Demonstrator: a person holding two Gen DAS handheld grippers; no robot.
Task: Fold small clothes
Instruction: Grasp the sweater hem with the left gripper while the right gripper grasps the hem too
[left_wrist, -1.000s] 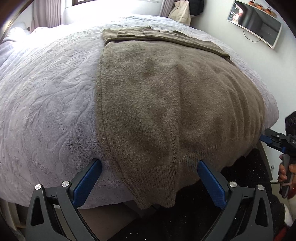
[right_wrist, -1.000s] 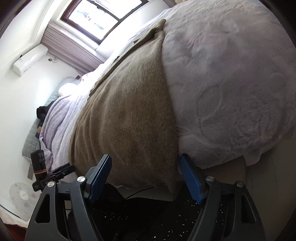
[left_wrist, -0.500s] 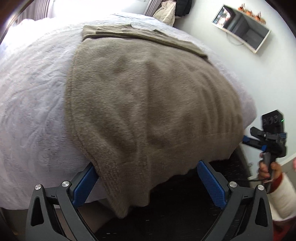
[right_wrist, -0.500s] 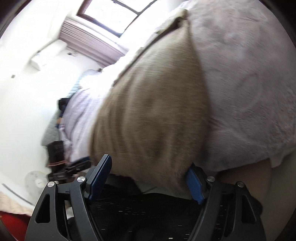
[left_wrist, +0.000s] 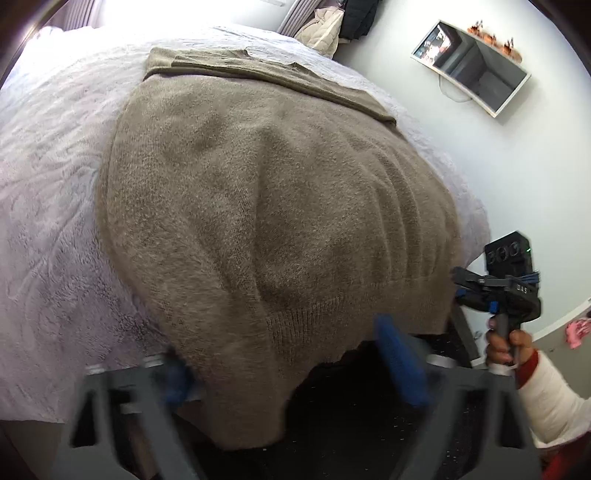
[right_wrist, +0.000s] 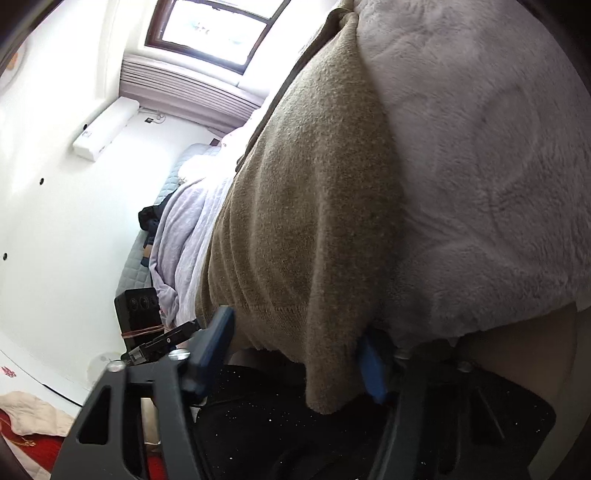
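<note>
One brown sweater is spread over the near edge of one bed, its ribbed hem hanging past that edge toward the dark floor; a folded sleeve is laid across its far end. To the left of the sweater a wide stretch of pale blanket is left bare, and to its right only a narrow strip remains before the bed's right edge. Two grippers are seen at the hem. The left gripper is blurred; its jaws have just been closing, with the hem's left corner hanging between the blue pads, but whether the cloth is yet pinched cannot be told. The right gripper has likewise just been closing, the hem's right corner draped between its jaws and against the right pad; a firm pinch cannot be confirmed. It is held by a hand beside the bed's right corner, with open room beyond toward the wall.
</note>
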